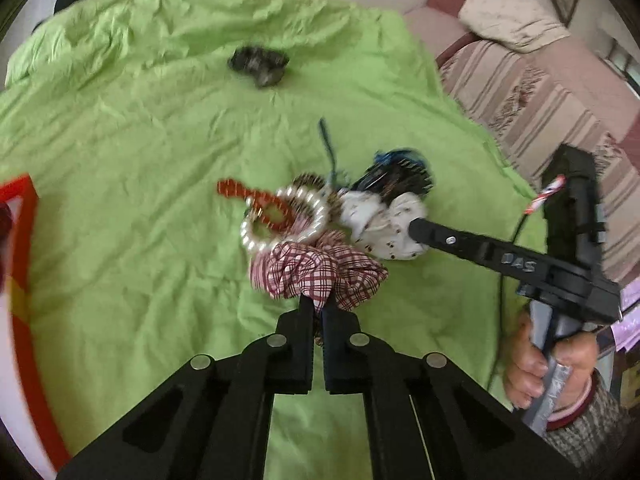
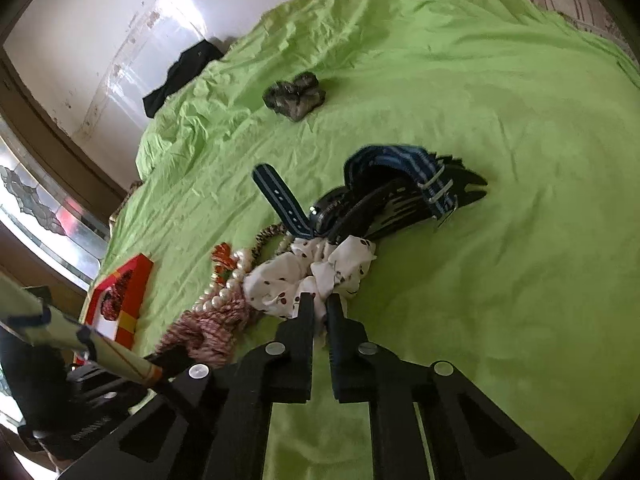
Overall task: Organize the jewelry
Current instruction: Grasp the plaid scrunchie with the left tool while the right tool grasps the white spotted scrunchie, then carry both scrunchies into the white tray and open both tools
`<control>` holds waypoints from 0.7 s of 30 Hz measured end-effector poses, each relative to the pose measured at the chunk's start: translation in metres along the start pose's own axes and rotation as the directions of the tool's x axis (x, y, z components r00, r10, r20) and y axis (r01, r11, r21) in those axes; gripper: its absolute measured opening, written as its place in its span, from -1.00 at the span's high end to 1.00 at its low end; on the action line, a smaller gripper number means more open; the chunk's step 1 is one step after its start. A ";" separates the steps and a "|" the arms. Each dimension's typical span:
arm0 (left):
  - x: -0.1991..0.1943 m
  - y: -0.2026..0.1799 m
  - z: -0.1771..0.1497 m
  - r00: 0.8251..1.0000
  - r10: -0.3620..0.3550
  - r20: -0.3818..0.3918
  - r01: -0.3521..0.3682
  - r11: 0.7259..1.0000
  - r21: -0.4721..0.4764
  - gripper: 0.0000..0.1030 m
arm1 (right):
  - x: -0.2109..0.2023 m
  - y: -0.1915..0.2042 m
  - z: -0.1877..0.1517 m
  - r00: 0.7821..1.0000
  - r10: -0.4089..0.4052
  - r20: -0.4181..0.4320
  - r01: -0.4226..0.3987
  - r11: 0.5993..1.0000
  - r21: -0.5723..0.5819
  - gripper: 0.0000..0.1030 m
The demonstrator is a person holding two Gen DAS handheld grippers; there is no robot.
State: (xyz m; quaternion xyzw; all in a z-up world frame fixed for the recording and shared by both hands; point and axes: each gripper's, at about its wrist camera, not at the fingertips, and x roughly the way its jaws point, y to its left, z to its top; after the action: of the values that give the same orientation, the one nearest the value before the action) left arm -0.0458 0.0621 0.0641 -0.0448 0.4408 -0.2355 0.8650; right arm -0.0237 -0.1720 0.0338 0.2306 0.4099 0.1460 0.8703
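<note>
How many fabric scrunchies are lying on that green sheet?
3. The red plaid scrunchie is pinched in the left gripper, the white cherry-print scrunchie in the right gripper, and a dark grey scrunchie lies alone farther back. The tangled pile may hide more.

The green sheet (image 1: 160,128) was matt wrinkled cloth, the pearl bracelet (image 1: 280,220) at 3 o'clock of it glossy, the checked scrunchie (image 1: 320,272) soft fabric.

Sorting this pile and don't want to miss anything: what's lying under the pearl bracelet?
Under the pearl bracelet a red beaded strand shows through its ring, and its near edge rests on the plaid scrunchie. Anything deeper is covered.
</note>
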 end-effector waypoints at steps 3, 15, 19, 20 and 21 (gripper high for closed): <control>-0.034 -0.004 0.002 0.997 -0.013 0.069 0.011 0.999 0.033 0.95 | -0.018 0.011 -0.003 0.999 -0.001 0.044 0.003 0.999 -0.034 0.92; -0.116 0.039 0.000 0.974 0.075 0.212 -0.068 0.997 -0.040 0.95 | -0.046 0.043 -0.015 0.994 0.028 0.102 -0.019 0.995 -0.095 0.92; -0.136 0.055 -0.003 0.965 0.124 0.230 -0.106 0.990 -0.090 0.95 | -0.049 0.054 -0.018 0.994 0.033 0.106 -0.021 0.993 -0.115 0.92; -0.142 0.059 -0.005 0.962 0.141 0.235 -0.120 0.987 -0.103 0.95 | -0.051 0.059 -0.019 0.994 0.034 0.108 -0.021 0.992 -0.125 0.92; -0.149 0.064 -0.006 0.957 0.161 0.241 -0.135 0.984 -0.119 0.95 | -0.052 0.063 -0.019 0.993 0.033 0.110 -0.018 0.991 -0.133 0.92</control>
State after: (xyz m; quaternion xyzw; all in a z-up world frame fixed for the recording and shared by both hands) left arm -0.1017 0.1863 0.1523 -0.0848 0.3421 -0.1399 0.9253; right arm -0.0753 -0.1358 0.0900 0.1856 0.3470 0.1710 0.9033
